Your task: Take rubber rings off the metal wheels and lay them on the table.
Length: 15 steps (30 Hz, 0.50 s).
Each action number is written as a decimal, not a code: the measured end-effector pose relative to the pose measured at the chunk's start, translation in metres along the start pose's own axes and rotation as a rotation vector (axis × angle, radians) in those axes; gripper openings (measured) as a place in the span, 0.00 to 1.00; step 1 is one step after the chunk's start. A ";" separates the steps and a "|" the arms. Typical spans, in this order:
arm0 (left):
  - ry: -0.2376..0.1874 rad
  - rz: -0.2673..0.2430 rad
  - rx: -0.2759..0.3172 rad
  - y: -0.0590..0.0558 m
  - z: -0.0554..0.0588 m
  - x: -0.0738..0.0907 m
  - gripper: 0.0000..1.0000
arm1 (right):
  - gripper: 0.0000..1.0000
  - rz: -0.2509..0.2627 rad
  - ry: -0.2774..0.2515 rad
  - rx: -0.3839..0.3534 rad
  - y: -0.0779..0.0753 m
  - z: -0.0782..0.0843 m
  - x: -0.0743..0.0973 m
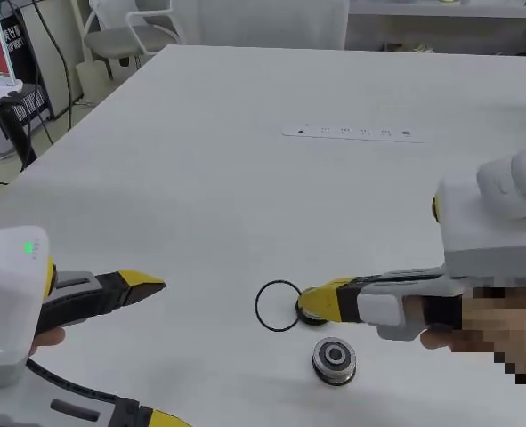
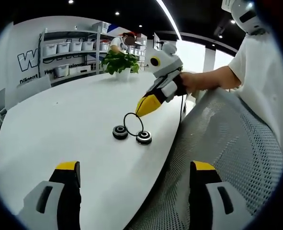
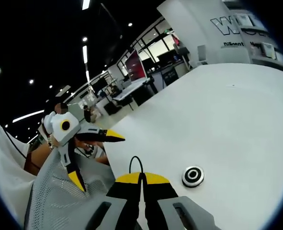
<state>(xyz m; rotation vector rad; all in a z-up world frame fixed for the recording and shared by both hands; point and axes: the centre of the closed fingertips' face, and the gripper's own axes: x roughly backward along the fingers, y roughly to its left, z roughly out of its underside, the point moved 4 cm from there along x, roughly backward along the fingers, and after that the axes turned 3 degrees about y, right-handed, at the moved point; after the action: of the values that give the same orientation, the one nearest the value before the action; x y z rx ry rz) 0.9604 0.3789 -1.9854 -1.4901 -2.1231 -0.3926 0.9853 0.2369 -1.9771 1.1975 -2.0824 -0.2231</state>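
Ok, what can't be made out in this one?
Left gripper view: the two metal wheels are too small to show whether rubber is on them.
Head view: the right gripper covers most of one wheel.
Right gripper view: its shut fingers hide most of the rubber ring; whether they pinch it is unclear.
Head view: the bottom edge cuts off the lower finger of the left gripper.

Showroom backdrop
Potted plant near shelves of storage bins; white socket strip; grey mesh chair back.
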 end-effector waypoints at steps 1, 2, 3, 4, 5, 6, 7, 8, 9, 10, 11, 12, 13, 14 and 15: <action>0.000 0.000 0.001 0.000 0.000 0.000 0.94 | 0.00 0.002 0.010 0.013 0.001 0.002 -0.002; 0.001 0.000 0.001 0.000 0.000 0.000 0.94 | 0.00 0.005 0.016 0.024 0.002 0.003 -0.003; 0.001 0.000 0.001 0.000 0.000 0.000 0.94 | 0.00 0.012 0.027 0.044 0.002 0.006 -0.006; 0.000 0.000 0.001 0.000 0.000 0.000 0.94 | 0.00 0.013 0.031 0.049 0.002 0.007 -0.006; -0.001 0.001 0.002 0.000 0.000 0.000 0.94 | 0.00 0.015 0.042 0.063 0.002 0.009 -0.008; -0.002 0.002 0.003 0.000 0.000 0.000 0.94 | 0.00 0.016 0.047 0.071 0.003 0.010 -0.009; -0.003 0.001 0.002 0.000 0.000 0.000 0.94 | 0.00 0.021 0.055 0.083 0.003 0.012 -0.011; -0.004 0.000 0.001 0.000 0.000 0.000 0.94 | 0.00 0.025 0.061 0.091 0.002 0.014 -0.012; -0.004 -0.001 0.001 0.000 0.000 0.000 0.93 | 0.00 0.031 0.070 0.104 0.001 0.016 -0.014; -0.004 -0.002 0.001 0.000 0.000 0.000 0.93 | 0.00 0.035 0.079 0.108 0.000 0.018 -0.015; -0.004 -0.002 0.002 0.000 0.000 0.000 0.93 | 0.00 0.037 0.088 0.113 -0.001 0.020 -0.016; -0.004 -0.003 0.002 0.000 0.000 0.000 0.93 | 0.00 0.039 0.090 0.116 -0.002 0.021 -0.017; -0.004 -0.004 0.002 0.001 0.000 0.001 0.93 | 0.00 0.041 0.091 0.117 -0.003 0.022 -0.017; -0.004 -0.005 0.003 0.001 0.000 0.001 0.93 | 0.00 0.042 0.088 0.121 -0.004 0.023 -0.018; -0.005 -0.005 0.004 0.001 0.000 0.001 0.93 | 0.00 0.044 0.084 0.126 -0.005 0.023 -0.018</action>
<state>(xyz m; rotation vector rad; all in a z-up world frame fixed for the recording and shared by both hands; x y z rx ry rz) 0.9610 0.3796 -1.9851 -1.4854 -2.1304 -0.3872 0.9790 0.2447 -2.0052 1.2121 -2.0726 -0.0213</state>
